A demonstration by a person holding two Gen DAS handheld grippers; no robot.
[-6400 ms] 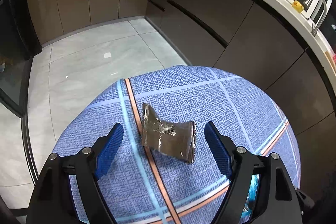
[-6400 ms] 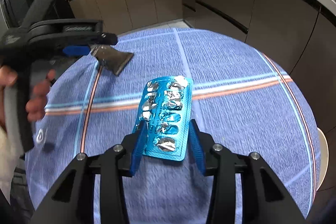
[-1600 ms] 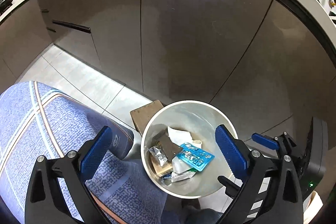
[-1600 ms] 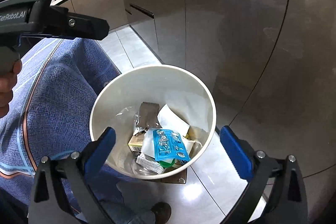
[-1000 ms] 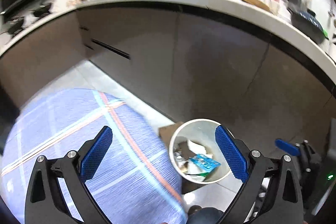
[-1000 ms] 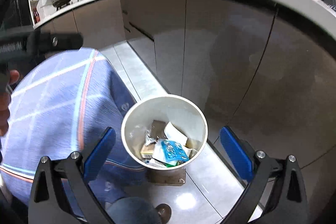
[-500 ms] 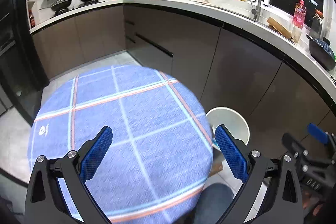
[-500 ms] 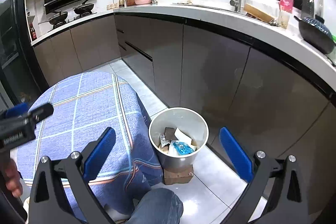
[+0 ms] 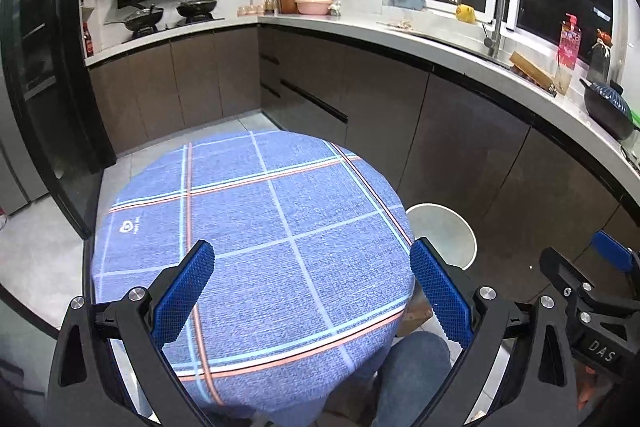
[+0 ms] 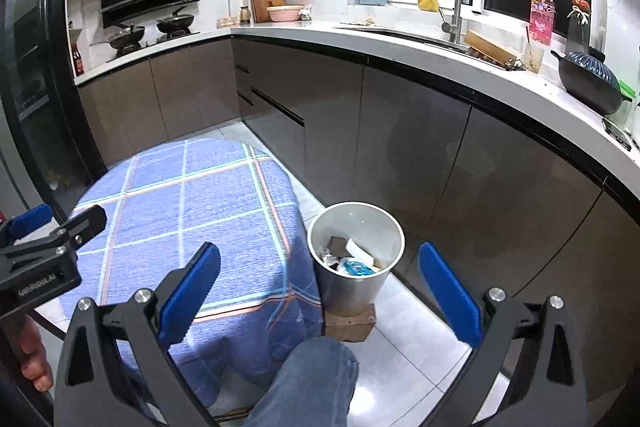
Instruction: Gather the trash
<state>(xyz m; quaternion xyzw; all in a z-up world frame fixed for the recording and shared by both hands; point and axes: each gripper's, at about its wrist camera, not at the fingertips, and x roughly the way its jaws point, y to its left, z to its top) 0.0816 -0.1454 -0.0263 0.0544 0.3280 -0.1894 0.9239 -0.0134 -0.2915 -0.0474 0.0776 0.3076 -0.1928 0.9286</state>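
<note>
Your left gripper (image 9: 312, 291) stands with its blue-padded fingers (image 9: 184, 291) spread wide and nothing between them, held above the round table draped in a blue checked cloth with orange and pale stripes (image 9: 256, 227). That cloth top carries no loose item in either view. Your hand (image 10: 34, 359) shows at the left edge of the right wrist view, wrapped around the left gripper's black handle.

Moving right, a knee in blue denim (image 10: 312, 379) sits below the table edge. Just beside the table stands the white cylindrical waste bin (image 10: 384, 227), upright on a small brown block (image 10: 350, 325) on the grey tiled floor. Inside the bin lie a blue blister pack (image 10: 357, 269), a dark brown wrapper (image 10: 338, 243), and a white crumpled piece (image 10: 362, 249), all below the rim.

Your right gripper (image 10: 320, 291) is likewise spread apart and empty, held high with the bin framed between its fingers and well apart from them. Dark brown cabinet fronts (image 10: 408, 131) run behind the bin.
</note>
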